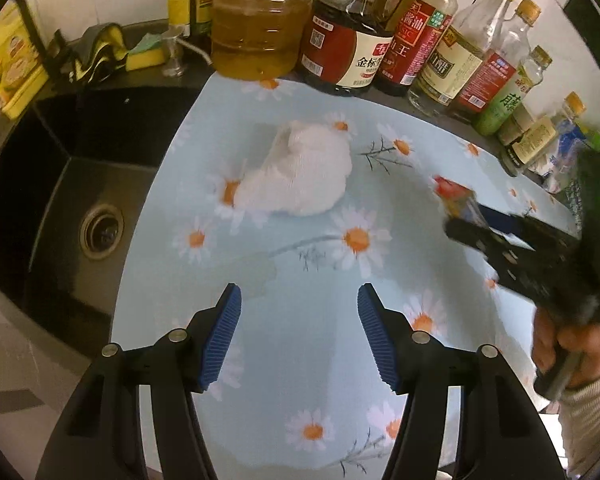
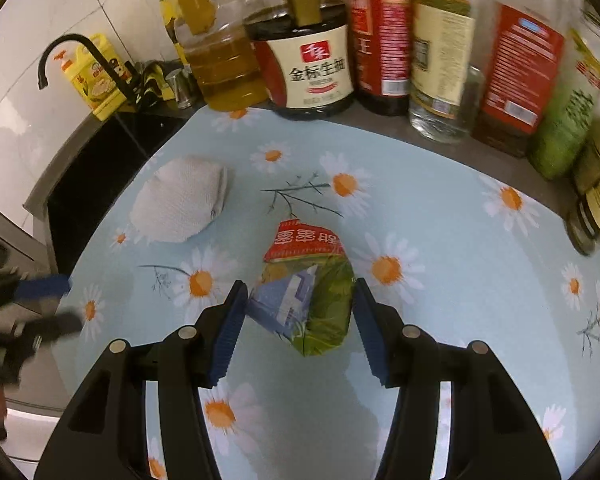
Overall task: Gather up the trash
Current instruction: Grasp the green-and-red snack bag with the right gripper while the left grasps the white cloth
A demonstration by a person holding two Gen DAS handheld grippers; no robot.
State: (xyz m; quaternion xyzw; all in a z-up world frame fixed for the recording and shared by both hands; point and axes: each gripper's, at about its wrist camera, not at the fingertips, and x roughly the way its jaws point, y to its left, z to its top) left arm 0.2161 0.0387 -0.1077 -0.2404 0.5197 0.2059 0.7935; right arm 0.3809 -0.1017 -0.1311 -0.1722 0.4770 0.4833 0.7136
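A crumpled white paper towel point(image 1: 300, 176) lies on the daisy-print mat point(image 1: 300, 360), ahead of my open, empty left gripper point(image 1: 299, 296). It also shows in the right wrist view point(image 2: 180, 204), far left. A red and green snack wrapper point(image 2: 308, 292) lies on the mat between the blue pads of my right gripper point(image 2: 300, 292), which is open around it. In the left wrist view the right gripper point(image 1: 460, 220) sits at the right over the wrapper point(image 1: 452, 192), held by a hand.
A black sink point(image 1: 68, 184) with a drain lies left of the mat. A row of oil, soy sauce and vinegar bottles point(image 1: 340, 40) stands along the back. Sponges and cloths point(image 1: 112, 48) sit behind the sink, next to a black tap point(image 2: 80, 56).
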